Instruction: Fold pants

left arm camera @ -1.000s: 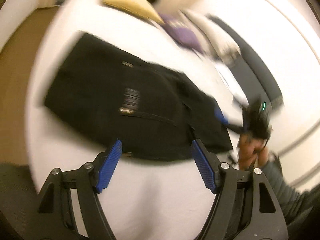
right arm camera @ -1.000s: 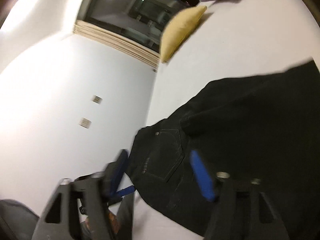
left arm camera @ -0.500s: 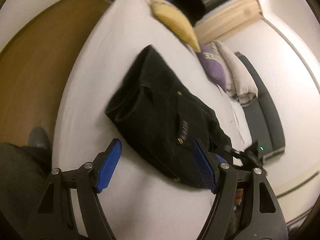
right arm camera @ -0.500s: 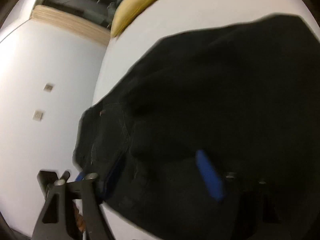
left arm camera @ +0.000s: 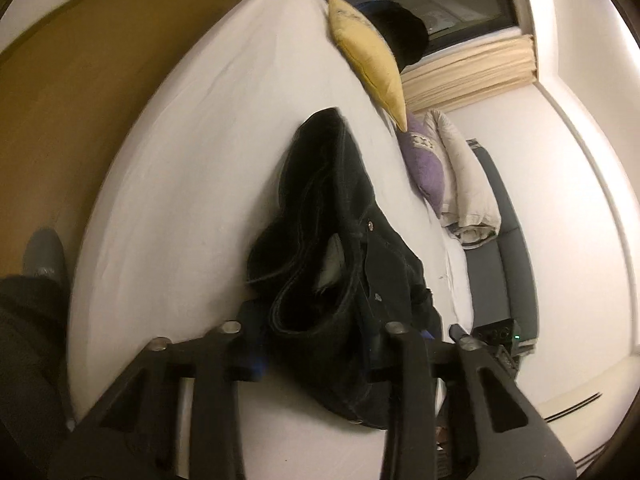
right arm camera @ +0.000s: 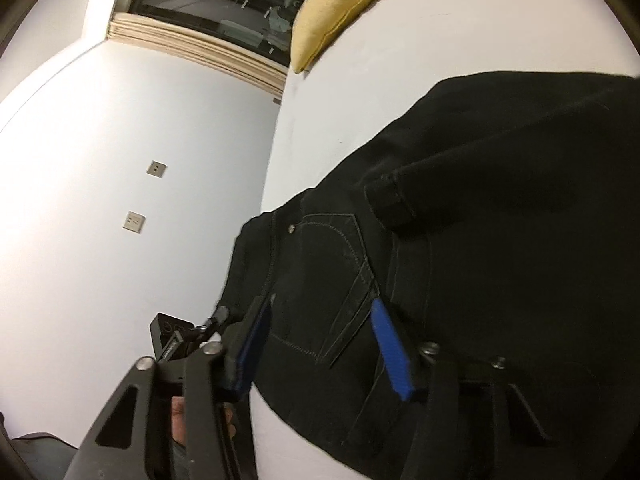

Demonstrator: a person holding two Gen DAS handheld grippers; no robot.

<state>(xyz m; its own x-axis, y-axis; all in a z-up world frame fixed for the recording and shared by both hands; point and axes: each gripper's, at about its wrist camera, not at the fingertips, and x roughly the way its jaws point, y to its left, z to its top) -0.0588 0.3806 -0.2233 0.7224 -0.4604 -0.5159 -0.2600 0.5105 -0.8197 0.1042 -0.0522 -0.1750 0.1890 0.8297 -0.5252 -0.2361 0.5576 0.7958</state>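
- Bed (left arm camera: 192, 168), white sheet, carries everything; black pants (left arm camera: 344, 240) lie near the middle of it, bunched, waist end toward the camera in the left wrist view, leg end running off toward the pillows.
- Progress, judged: partly folded, a thick doubled bundle with a leg end laid over the seat; not flat or squared yet. Left to do: gather the waist end, fold it over again, smooth.
- Left tongs (left arm camera: 320, 344): jaws have just been closing, now narrow, waistband roll sits between them; looks gripped, though the pads are mostly hidden by cloth.
- Right tongs (right arm camera: 320, 344): jaws have just been closing, medium gap, back-pocket cloth lies between the blue pads; pads not clearly pressing, so no grip yet as I read it.
- Around: yellow pillow (left arm camera: 372, 60) at the far bed edge, purple pillow (left arm camera: 428, 168) and a rolled pale blanket (left arm camera: 468, 184) beside the pants, apart from them; grey bench (left arm camera: 500, 240) past the bed.
- In the way: nothing on the sheet near the pants; the bundle's own bulk is the snag.
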